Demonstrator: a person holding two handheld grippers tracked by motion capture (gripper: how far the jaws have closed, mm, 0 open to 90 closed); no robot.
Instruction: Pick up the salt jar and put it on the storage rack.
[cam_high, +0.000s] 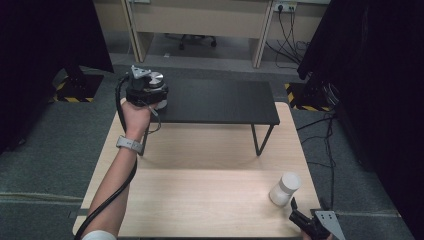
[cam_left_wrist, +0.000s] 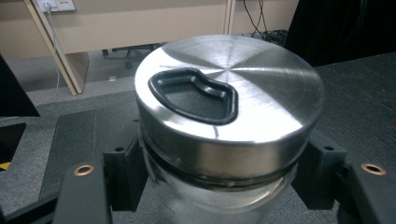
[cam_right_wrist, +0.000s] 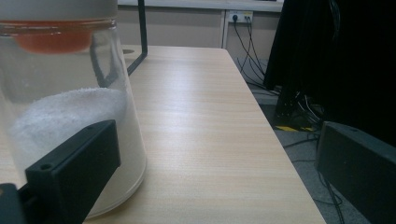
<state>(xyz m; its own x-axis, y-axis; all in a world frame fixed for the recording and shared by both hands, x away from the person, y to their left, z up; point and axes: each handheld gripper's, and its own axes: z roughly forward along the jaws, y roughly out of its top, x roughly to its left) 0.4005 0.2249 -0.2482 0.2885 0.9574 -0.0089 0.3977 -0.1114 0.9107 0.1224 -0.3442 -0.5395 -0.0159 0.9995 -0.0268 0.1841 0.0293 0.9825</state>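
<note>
While the left gripper (cam_high: 150, 92) clamps the clear glass jar with the brushed-steel lid (cam_left_wrist: 229, 100) at the left end of the low black shelf (cam_high: 220, 102), the job there looks like setting the jar squarely on the shelf top or lifting it off; I cannot tell which. Its jaws press on both sides just under the lid rim, which is a fair hold, but the lid may be loose, so keep the jar upright and move it slowly, and let go only when the base rests flat and well in from the shelf edge. On the light wooden table (cam_high: 200, 200), near its right front corner, stands the white-capped clear plastic container of white powder (cam_high: 285, 189). The right gripper (cam_high: 296, 212) waits just beside it with its jaws spread wide, one close against the container wall and the other well clear, holding nothing. To take it well, centre the jaws on the body below the cap before closing, so it does not tip
</note>
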